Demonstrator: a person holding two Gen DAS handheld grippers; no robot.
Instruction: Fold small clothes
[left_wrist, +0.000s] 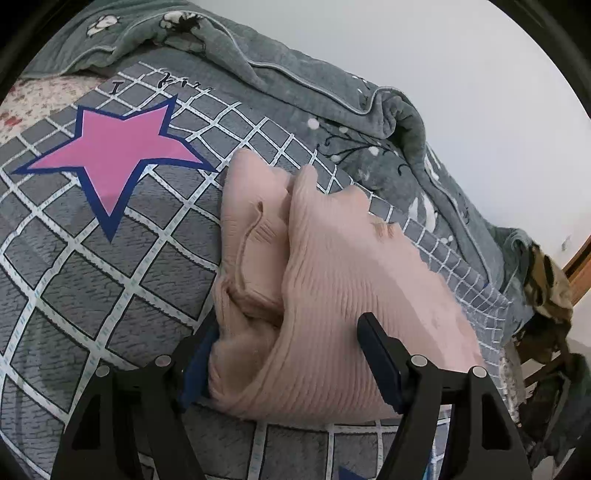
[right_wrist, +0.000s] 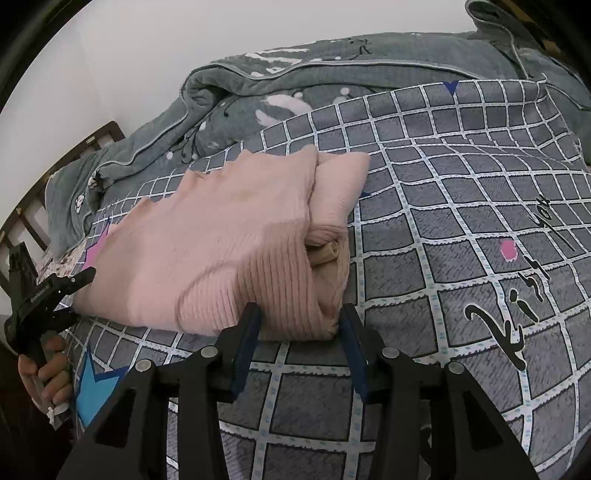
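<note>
Pink knit garment (left_wrist: 332, 295) lies part-folded mid-bedsheet (left_wrist: 92, 277). Left gripper (left_wrist: 291, 350) jaws wide, straddling its near edge; right gripper (right_wrist: 301, 332) half-open around the bunched corner, neither clamped, likely squaring the fold.

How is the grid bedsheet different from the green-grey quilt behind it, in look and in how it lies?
The bedsheet is grey with a white grid, coloured stars and black script; the quilt is green-grey with white flowers, dark twigs and a piped edge. The bedsheet lies spread nearly flat under the pink sweater; the quilt is bunched in thick folds by the wall, and no garment lies on it. Both are soft bedding on one bed.
</note>
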